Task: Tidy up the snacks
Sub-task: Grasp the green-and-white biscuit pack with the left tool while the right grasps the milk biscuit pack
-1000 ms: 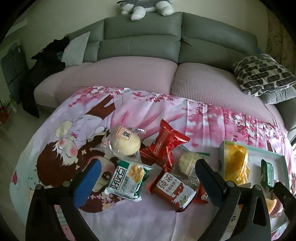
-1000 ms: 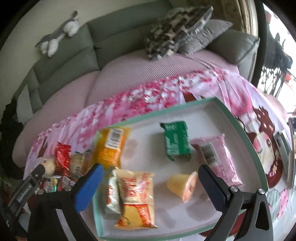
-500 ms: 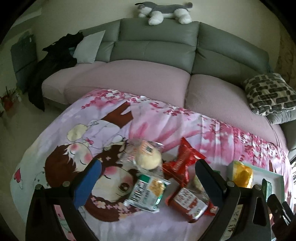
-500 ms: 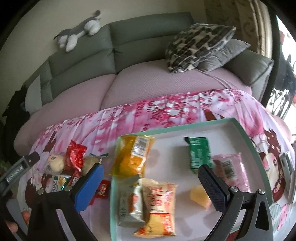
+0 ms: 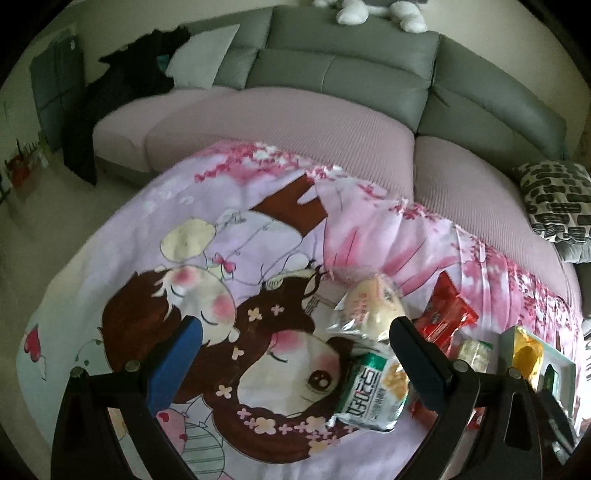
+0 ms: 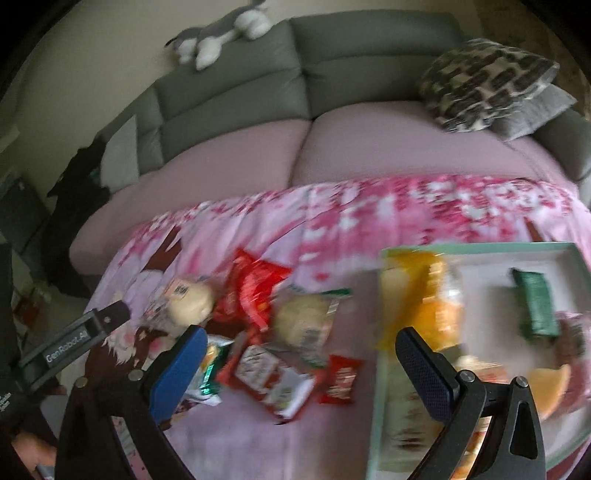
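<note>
Loose snacks lie on a cartoon-print pink cloth (image 5: 258, 229): a bun in clear wrap (image 5: 369, 310), a green-and-white cracker pack (image 5: 373, 391), a red packet (image 5: 443, 317). My left gripper (image 5: 295, 350) hangs open above the cloth, left of these, holding nothing. In the blurred right wrist view, my right gripper (image 6: 299, 354) is open over a red-and-white packet (image 6: 266, 373), a small red bar (image 6: 341, 376) and a pale wrapped cake (image 6: 306, 321). The mint-rimmed tray (image 6: 480, 249) at right holds an orange bag (image 6: 424, 299) and a green bar (image 6: 537, 306).
A grey sofa (image 5: 351, 77) with pink seat cushions curves behind the cloth. A patterned pillow (image 5: 557, 195) lies at its right end, a plush toy (image 6: 221, 33) on its back and dark clothing (image 5: 122, 92) at the left. Bare floor (image 5: 37, 206) shows at far left.
Both grippers have swung left. The left view now centres on the cloth's cartoon print with the snacks at right. The right view has left the tray and now faces the loose snacks.
</note>
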`<action>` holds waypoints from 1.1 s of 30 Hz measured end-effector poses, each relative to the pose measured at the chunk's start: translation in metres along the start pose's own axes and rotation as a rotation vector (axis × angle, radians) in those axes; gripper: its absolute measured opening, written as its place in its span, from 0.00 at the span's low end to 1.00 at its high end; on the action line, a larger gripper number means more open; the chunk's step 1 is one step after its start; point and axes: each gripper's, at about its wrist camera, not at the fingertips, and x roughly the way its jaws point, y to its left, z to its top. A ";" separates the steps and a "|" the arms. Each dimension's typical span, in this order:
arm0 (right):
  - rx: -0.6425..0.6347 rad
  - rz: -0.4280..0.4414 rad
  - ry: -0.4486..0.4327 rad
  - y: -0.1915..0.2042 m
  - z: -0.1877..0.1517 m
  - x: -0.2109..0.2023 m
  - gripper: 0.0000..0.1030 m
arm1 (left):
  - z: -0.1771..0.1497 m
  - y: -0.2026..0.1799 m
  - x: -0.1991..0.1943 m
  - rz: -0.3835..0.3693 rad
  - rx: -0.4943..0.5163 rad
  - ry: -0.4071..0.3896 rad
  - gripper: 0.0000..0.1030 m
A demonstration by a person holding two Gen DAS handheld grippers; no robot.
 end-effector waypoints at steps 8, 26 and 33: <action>-0.079 0.024 0.074 0.021 -0.011 0.025 0.92 | -0.008 0.015 0.022 -0.066 -0.057 0.096 0.98; -0.158 -0.005 0.209 0.019 -0.029 0.043 0.69 | -0.026 -0.011 0.045 -0.193 -0.002 0.235 0.98; -0.183 0.018 0.244 0.024 -0.035 0.039 0.64 | -0.030 -0.026 0.050 -0.207 0.051 0.265 0.98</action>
